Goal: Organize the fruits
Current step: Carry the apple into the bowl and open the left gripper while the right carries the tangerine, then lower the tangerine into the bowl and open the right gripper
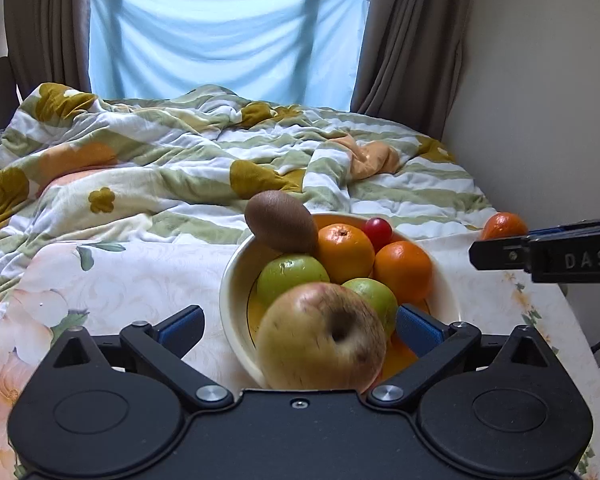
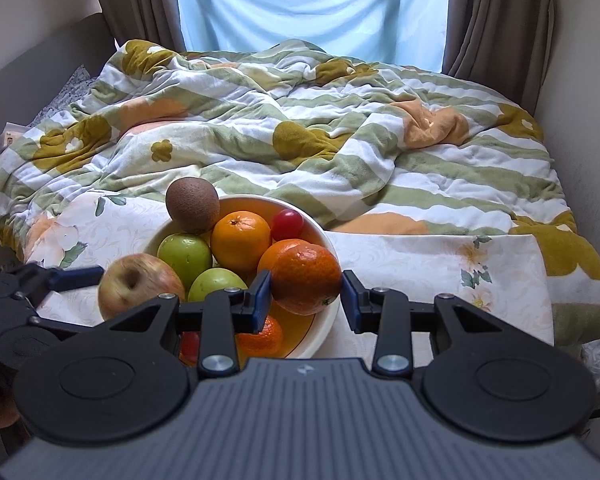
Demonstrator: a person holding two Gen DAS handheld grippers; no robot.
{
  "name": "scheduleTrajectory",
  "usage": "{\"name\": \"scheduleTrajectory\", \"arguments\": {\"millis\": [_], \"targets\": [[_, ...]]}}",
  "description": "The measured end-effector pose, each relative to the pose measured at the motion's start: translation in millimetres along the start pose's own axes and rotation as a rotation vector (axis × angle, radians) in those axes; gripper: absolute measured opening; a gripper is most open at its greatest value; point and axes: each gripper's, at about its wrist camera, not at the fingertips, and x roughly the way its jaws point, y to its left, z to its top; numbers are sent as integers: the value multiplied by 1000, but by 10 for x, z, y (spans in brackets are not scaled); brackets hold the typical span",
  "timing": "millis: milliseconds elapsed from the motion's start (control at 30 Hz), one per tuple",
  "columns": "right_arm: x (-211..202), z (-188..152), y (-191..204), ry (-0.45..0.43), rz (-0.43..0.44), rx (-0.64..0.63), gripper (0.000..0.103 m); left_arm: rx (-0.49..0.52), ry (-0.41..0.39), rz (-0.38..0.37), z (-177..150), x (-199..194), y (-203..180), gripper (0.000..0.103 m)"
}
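A cream bowl with an orange inside holds a kiwi, two oranges, a red grape and two green apples. My left gripper is open wide; a yellow-red apple sits blurred between its blue pads, over the bowl's near rim, with a gap on the left side. My right gripper is shut on a mandarin and holds it above the bowl's right rim. The apple and left gripper show at the left.
The bowl stands on a table with a floral cloth, right against a bed with a rumpled green-striped quilt. A wall runs along the right. A small mandarin and a red fruit lie low in the bowl.
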Motion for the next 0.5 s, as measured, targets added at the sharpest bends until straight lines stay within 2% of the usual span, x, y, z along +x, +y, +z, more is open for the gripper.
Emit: {"name": "scheduleTrajectory", "arguments": {"millis": [500], "targets": [[69, 112, 312, -7, 47, -63, 52, 77, -13, 41, -12, -477, 26, 103]]}}
